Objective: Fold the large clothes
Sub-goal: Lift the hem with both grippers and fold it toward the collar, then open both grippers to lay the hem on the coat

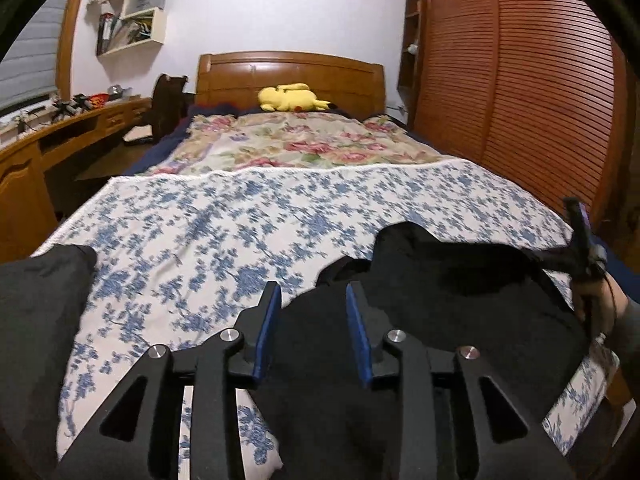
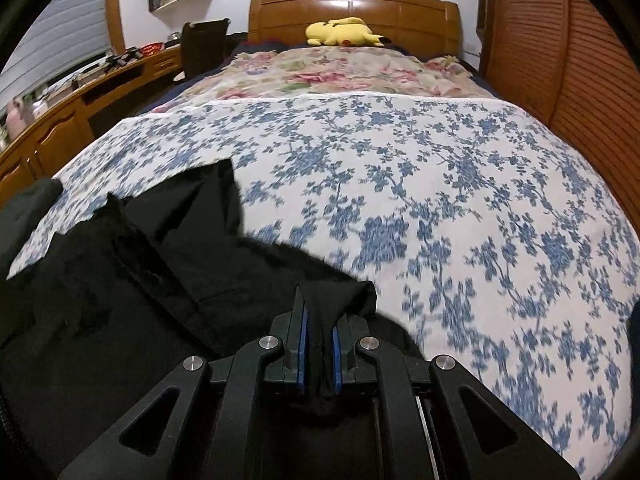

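A large black garment (image 1: 440,300) lies on the near end of the bed, over a blue-flowered white cover (image 1: 224,232). My left gripper (image 1: 314,292) is open, its blue pads apart just above the garment's left edge. My right gripper (image 2: 319,312) is shut on a fold of the black garment (image 2: 168,264), with cloth bunched between its blue pads. The right gripper also shows at the right edge of the left wrist view (image 1: 582,232). A second dark cloth (image 1: 36,320) lies at the bed's left edge.
A pink-flowered sheet (image 1: 304,140) covers the far half of the bed. A yellow plush toy (image 1: 290,98) lies by the wooden headboard (image 1: 288,68). A wooden desk (image 1: 60,132) and a chair stand at left. A slatted wardrobe (image 1: 520,80) stands at right.
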`<state>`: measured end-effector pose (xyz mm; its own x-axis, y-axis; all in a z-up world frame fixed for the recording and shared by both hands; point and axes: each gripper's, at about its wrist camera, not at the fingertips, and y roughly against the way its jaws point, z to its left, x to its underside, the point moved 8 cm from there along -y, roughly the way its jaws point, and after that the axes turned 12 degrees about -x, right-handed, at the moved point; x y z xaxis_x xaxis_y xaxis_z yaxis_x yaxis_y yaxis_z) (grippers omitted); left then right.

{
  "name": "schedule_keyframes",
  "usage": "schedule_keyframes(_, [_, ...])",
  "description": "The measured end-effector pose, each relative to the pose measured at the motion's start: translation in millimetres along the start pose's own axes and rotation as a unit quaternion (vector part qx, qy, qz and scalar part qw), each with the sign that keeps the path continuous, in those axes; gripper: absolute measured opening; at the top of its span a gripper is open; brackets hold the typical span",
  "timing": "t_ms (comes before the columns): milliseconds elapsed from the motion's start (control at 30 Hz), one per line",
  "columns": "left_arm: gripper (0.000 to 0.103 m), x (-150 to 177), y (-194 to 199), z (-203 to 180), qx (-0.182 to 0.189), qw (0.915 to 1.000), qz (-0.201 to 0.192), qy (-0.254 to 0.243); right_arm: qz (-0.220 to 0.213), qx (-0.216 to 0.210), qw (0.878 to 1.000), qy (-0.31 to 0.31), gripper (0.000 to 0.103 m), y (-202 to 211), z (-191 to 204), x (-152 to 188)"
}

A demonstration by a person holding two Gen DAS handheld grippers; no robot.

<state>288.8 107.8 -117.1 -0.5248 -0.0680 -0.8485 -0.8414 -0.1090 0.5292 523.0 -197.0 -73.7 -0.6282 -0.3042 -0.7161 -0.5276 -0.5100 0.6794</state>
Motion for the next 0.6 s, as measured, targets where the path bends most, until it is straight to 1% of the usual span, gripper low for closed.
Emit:
schedule_keyframes(33, [0.038, 1.6, 0.4, -1.7, 0.010, 1.0000, 0.001, -0.001, 0.000, 0.003, 1.000, 0.000, 0.009, -5.2, -1.3, -3.7])
schedule_keyframes(67, [0.045, 2.1, 0.8, -3.0, 0.015, 0.9999, 0.001, -0.001, -0.001, 0.008, 1.000, 0.001, 0.009, -10.2, -2.3, -9.8])
schedule_keyframes(100, [0.049, 2.5, 1.6, -4.2, 0.021, 0.9998, 0.001, -0.001, -0.003, 0.014, 1.000, 0.001, 0.009, -13.9, -3.3, -17.2])
schedule_keyframes(167, [0.061, 3.4, 4.6, -6.9, 0.034, 0.9994, -0.002, 0.000, -0.012, 0.023, 1.000, -0.009, 0.009, -28.3, -13.9, -30.3])
schedule_keyframes(333, [0.063, 6.5, 7.0, -14.4, 0.045, 0.9990, -0.001, -0.003, -0.029, 0.078, 0.996, -0.022, 0.009, -47.8, -27.8, -64.3])
schedule_keyframes(467, [0.063, 11.8, 4.5, -19.4, 0.048, 0.9988, 0.005, -0.008, -0.027, 0.122, 0.991, -0.045, 0.009, -59.7, -44.6, -80.1])
schedule_keyframes(500, [0.063, 13.2, 3.2, -20.8, 0.049, 0.9987, 0.007, -0.008, -0.021, 0.125, 0.991, -0.045, 0.009, -63.1, -45.4, -82.4])
schedule_keyframes(533, [0.063, 14.7, 1.8, -21.9, 0.049, 0.9987, 0.010, -0.008, -0.013, 0.119, 0.992, -0.044, 0.010, -69.0, -41.8, -84.2])
schedule_keyframes(600, [0.063, 18.2, -1.0, -23.6, 0.051, 0.9986, 0.014, -0.008, 0.005, 0.107, 0.993, -0.046, 0.019, -72.6, -35.9, -85.7])
